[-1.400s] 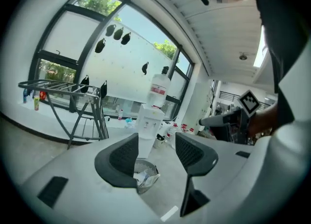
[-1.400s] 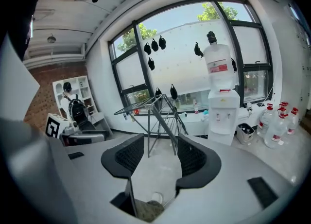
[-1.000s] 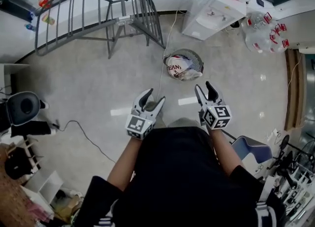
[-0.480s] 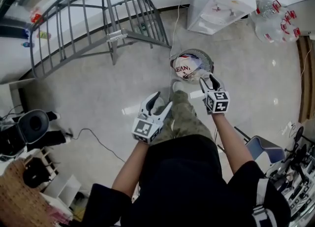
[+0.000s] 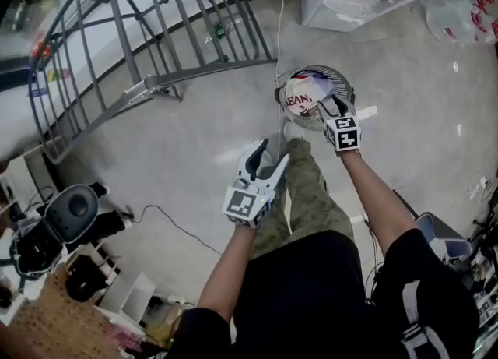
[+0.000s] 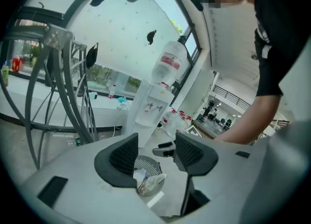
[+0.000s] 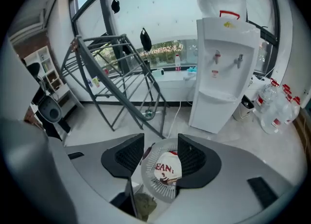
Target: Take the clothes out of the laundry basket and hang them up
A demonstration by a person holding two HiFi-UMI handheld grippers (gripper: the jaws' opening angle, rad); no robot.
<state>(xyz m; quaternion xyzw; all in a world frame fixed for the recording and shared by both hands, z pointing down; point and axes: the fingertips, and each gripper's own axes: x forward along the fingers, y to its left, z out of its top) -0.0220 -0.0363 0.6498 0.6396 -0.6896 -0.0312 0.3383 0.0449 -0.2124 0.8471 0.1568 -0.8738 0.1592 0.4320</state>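
Two hand-held grippers are in play, both with jaws wide apart and nothing between them. The right hand-held gripper [image 5: 333, 105] hangs just over the near rim of the basket [image 5: 336, 77], which stands on the floor [image 5: 194, 139] ahead of the person's leg [image 5: 307, 194]. It tilts steeply down. In the right gripper view the basket sits framed between its jaws, with the clothes [image 7: 167, 167] bundled inside, a white piece with red lettering on top. The bundle is crumpled and shows no clear long axis, so a straight drop onto the top fold looks workable.

The left hand-held gripper [image 5: 272, 155] is farther back and to the left, beside the leg, with the basket ahead of it and to its right. The right one is plainly nearer and should probably take the first piece. The rack [image 5: 148, 85] stands well apart, beyond and to the left, on the left arm's side.
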